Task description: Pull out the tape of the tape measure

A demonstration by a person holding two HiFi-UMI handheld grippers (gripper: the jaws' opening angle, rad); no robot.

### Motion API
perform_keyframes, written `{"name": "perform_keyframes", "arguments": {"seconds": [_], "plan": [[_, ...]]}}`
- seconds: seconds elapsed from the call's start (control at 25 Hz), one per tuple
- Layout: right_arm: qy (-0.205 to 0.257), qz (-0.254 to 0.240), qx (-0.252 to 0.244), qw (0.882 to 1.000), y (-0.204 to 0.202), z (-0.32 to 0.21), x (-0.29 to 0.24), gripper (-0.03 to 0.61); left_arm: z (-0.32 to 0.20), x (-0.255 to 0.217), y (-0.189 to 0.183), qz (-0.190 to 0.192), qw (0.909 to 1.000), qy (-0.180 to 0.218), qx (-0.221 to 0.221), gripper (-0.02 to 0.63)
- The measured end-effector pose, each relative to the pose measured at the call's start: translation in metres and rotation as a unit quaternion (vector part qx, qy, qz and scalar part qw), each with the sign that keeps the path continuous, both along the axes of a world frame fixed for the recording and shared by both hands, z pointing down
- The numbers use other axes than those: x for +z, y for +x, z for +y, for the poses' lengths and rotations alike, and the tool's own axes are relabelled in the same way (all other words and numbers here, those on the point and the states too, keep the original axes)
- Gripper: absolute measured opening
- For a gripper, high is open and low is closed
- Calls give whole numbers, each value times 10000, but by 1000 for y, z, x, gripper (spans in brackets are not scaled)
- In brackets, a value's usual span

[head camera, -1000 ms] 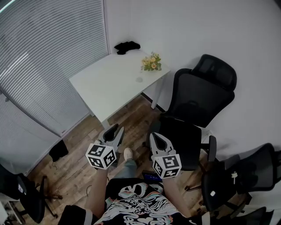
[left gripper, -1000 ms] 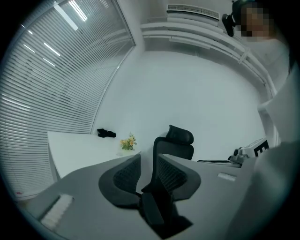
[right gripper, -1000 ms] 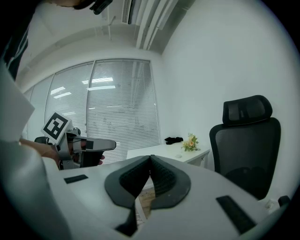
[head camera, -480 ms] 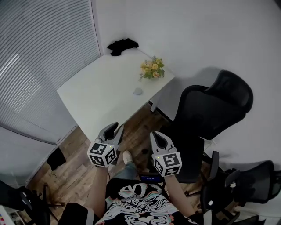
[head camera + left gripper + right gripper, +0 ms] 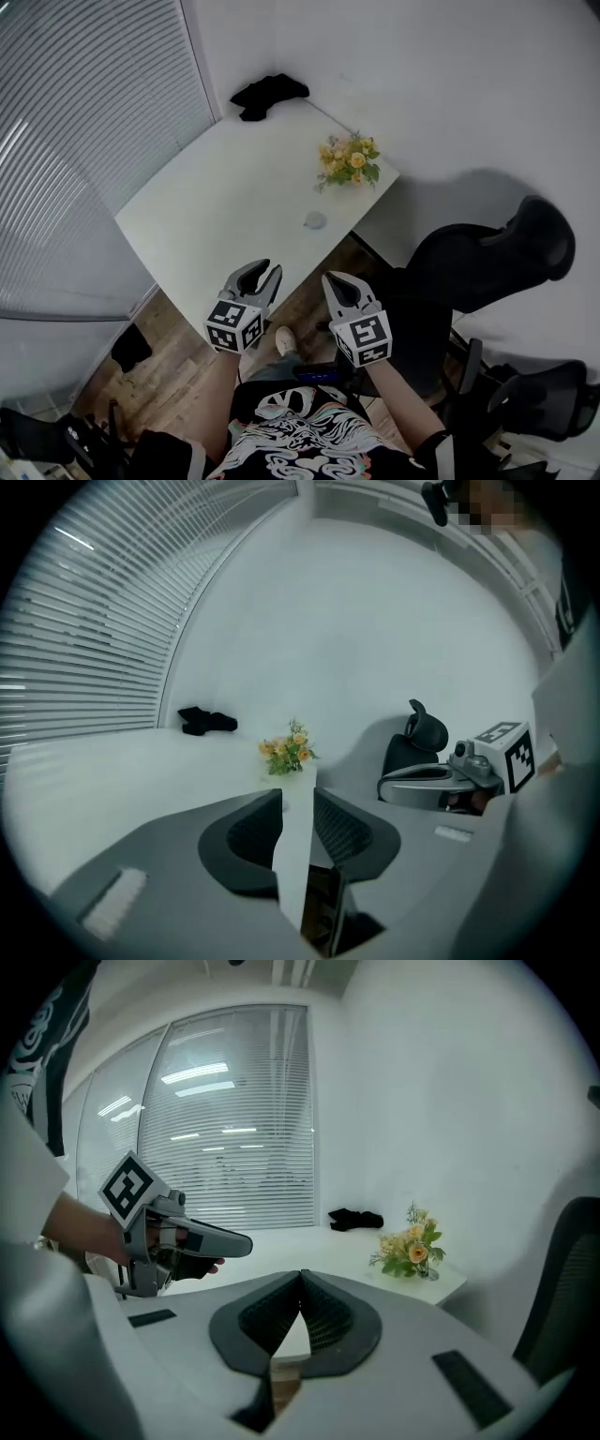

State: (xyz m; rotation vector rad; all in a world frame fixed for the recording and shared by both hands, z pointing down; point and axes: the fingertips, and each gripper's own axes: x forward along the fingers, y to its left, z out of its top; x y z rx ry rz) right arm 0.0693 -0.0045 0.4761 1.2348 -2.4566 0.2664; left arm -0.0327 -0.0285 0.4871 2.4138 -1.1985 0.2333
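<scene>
Head view: left tongs [image 5: 259, 274] and right tongs [image 5: 339, 284] hover by the near edge of the white surface [image 5: 216, 225]. The tape measure [image 5: 315, 220], a small pale disc, lies beside the flowers [image 5: 350, 161].

Left gripper view: left tongs spread, just been closing slightly, nothing between them.

Right gripper view: right tongs pressed together, empty.

White table [image 5: 216, 216], standing in the room corner. Yellow flowers [image 5: 349, 161] sit on the table's right edge. A black cloth [image 5: 267, 95] lies bundled at its far corner. Black office chair [image 5: 487, 262] just right of the table. Window blinds [image 5: 84, 122] along its left side. Wooden floor [image 5: 183, 361] at its near end.
</scene>
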Motion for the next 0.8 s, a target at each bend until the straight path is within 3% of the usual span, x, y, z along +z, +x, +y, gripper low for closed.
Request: {"name": "perform_keyframes", "arguments": {"seconds": [0.48,0.8], "plan": [[-198,354,44,9992,8,-36,11,2,-46,12,16,177,9994,-94,279,103],[-372,320,245,9985,21,-59,23,3,-61,29,26,185,9985,-317,397,104]]}}
